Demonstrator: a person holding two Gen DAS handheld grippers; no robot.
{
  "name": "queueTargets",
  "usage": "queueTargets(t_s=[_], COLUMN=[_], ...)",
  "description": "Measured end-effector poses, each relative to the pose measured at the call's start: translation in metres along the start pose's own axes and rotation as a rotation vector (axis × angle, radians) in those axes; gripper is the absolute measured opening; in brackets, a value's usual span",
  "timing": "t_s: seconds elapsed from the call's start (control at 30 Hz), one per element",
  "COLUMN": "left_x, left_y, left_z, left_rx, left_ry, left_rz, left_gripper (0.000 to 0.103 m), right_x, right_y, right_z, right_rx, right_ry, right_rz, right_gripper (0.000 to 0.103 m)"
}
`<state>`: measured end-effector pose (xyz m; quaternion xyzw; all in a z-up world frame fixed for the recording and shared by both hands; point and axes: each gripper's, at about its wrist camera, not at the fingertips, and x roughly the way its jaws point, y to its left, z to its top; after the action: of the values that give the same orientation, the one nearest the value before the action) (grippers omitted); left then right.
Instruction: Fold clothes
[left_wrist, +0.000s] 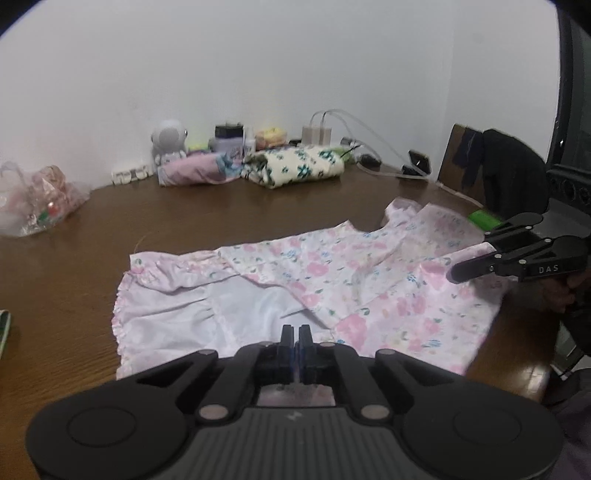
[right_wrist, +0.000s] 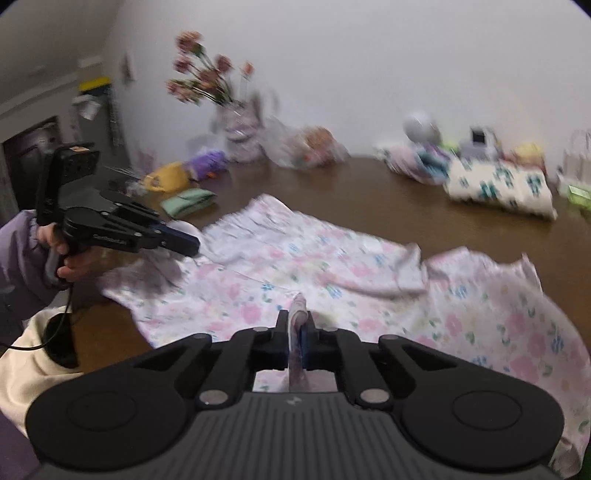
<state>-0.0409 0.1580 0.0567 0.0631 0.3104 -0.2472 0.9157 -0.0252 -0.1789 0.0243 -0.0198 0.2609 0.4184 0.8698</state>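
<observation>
A pink floral child's garment lies spread on the brown table, partly folded over so its white lining shows. My left gripper is shut above the garment's near hem, with nothing visible between its fingers. My right gripper is shut on a fold of the garment's fabric near its edge. The right gripper also shows in the left wrist view at the garment's right side. The left gripper shows in the right wrist view at the garment's left end.
Folded clothes, one cream with green flowers and one pink, lie at the table's back. A plastic bag, a toy robot, chargers and cables, a flower vase and a green cloth stand around the table's edges.
</observation>
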Motion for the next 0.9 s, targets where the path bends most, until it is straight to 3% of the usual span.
queueTargets(t_s=[0.1, 0.3, 0.4, 0.53, 0.63, 0.67, 0.7, 0.77, 0.9], left_x=[-0.019, -0.06, -0.076, -0.09, -0.094, -0.093, -0.089, -0.077, -0.042], left_y=[-0.013, -0.04, -0.055, -0.074, -0.082, -0.087, -0.093, -0.109, -0.133], left_z=[-0.006, -0.021, -0.033, -0.05, -0.052, -0.049, -0.043, -0.029, -0.002], left_rx=[0.007, -0.01, -0.02, -0.024, 0.022, 0.059, 0.119, 0.282, 0.596], left_ry=[-0.019, -0.08, -0.095, -0.102, -0.128, -0.131, -0.128, -0.116, -0.069], left_rz=[0.009, 0.024, 0.019, -0.002, -0.016, -0.01, 0.008, 0.012, -0.101], left_gripper=[0.0, 0.0, 0.0, 0.001, 0.011, 0.026, 0.049, 0.07, 0.07], right_x=[-0.013, -0.035, -0.053, -0.065, -0.067, -0.066, -0.065, -0.063, -0.065], right_y=[0.005, 0.009, 0.014, 0.03, 0.045, 0.051, 0.056, 0.066, 0.071], right_z=[0.001, -0.005, -0.012, -0.019, -0.025, -0.027, -0.029, -0.032, -0.029], right_rx=[-0.023, -0.042, -0.063, -0.132, -0.209, -0.241, -0.274, -0.331, -0.374], right_ry=[-0.053, -0.074, -0.103, -0.08, -0.025, -0.003, 0.019, 0.06, 0.067], right_rz=[0.041, 0.055, 0.104, 0.167, 0.217, 0.235, 0.254, 0.286, 0.291], right_gripper=[0.005, 0.005, 0.005, 0.005, 0.005, 0.005, 0.005, 0.005, 0.005])
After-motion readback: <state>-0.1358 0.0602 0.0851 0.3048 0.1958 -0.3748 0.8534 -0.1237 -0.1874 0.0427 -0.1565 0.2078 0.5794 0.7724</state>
